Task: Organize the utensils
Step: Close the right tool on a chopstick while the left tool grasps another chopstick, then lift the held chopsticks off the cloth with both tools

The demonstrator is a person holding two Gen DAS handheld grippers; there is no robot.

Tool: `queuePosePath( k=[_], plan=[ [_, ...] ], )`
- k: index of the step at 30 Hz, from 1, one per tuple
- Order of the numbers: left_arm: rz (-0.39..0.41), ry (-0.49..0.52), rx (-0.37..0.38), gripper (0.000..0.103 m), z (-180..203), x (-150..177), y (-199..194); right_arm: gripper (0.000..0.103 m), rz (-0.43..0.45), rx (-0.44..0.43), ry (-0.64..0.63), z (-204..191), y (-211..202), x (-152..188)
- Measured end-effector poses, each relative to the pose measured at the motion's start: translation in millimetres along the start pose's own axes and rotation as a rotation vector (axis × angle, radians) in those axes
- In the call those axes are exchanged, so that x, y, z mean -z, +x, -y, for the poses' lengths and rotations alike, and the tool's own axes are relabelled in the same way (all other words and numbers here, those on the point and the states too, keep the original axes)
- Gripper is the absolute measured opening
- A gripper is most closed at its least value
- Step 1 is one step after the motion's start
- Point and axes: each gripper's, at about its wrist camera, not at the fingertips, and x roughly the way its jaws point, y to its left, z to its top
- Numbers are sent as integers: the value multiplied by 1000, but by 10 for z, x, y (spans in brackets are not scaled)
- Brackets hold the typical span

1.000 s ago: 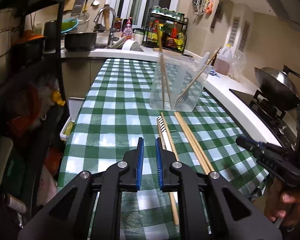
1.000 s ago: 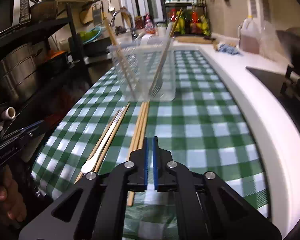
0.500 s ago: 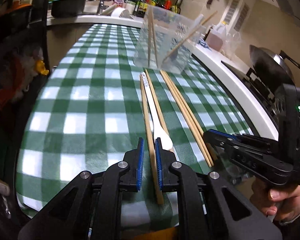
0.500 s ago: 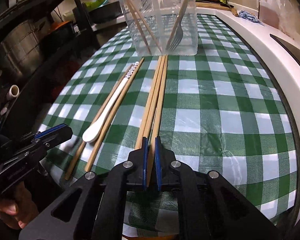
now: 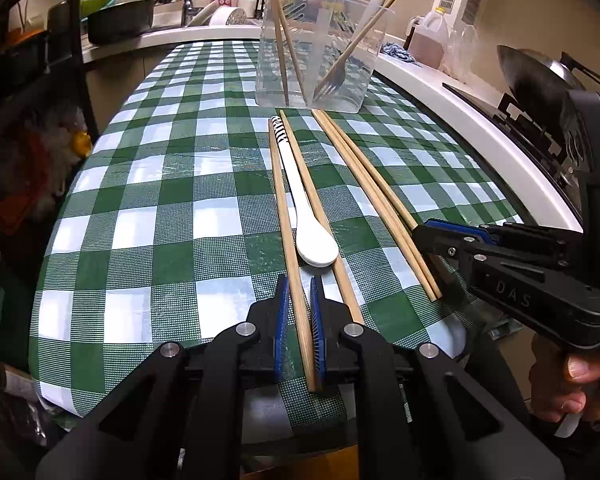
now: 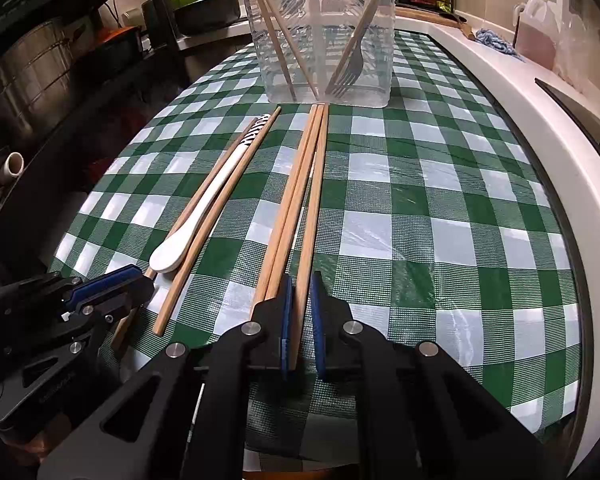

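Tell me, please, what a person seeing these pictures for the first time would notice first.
Probably the wooden chopsticks and the white spoon lying lengthwise on the green checked tablecloth. Behind them stands a clear plastic container holding a fork and more chopsticks. Near the front edge, the left gripper and the right gripper each have one chopstick between their blue pads.

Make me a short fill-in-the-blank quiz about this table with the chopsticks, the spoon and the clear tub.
1. The left gripper is closed on a single ____.
2. The white spoon lies between two ____.
3. The fork stands in the clear tub with its tines pointing ____.
4. The tablecloth is checked white and ____.

Missing words: chopstick; chopsticks; down; green
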Motion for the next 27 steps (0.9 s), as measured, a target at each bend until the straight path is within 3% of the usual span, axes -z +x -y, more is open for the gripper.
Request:
queuePosePath(
  k=[8,18,27],
  plan=[
    [5,-9,-31,7,-44,-11,-3,6,1,21,2,31,-6,2],
    [51,-40,-76,7,-217,-194,103,6,8,128,103,265,-62,-18],
    [54,-52,-56,7,-257,-195,141,11,2,133,140,383,-46,-16]
  ],
)
